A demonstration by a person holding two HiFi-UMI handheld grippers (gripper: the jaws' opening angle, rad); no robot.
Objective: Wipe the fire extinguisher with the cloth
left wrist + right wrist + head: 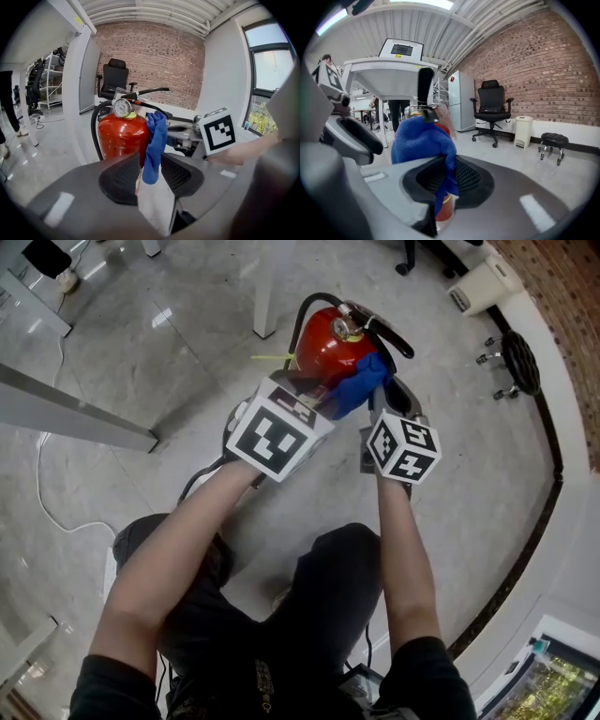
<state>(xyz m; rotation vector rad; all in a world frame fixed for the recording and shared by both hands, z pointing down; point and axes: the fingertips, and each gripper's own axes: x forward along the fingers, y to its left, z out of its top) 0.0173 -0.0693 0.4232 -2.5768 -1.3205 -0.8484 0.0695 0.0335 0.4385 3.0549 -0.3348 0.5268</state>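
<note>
The red fire extinguisher (323,345) stands upright on the floor in front of me, with a gauge and a black lever on top. A blue cloth (361,385) lies bunched against its right shoulder. My right gripper (447,176) is shut on the blue cloth (423,140), pinching a fold between its pads. My left gripper (151,166) is open just in front of the extinguisher (123,133). The cloth's lower end (154,150) hangs between its jaws, and the pads do not press on it. In the head view both marker cubes (278,439) hide the jaws.
White table legs (265,296) stand behind the extinguisher, and a grey desk edge (75,413) runs at the left. A white cable (56,512) trails over the marble floor. A black stool (516,362) and a white bin (483,282) stand by the curved wall. An office chair (114,77) stands by the brick wall.
</note>
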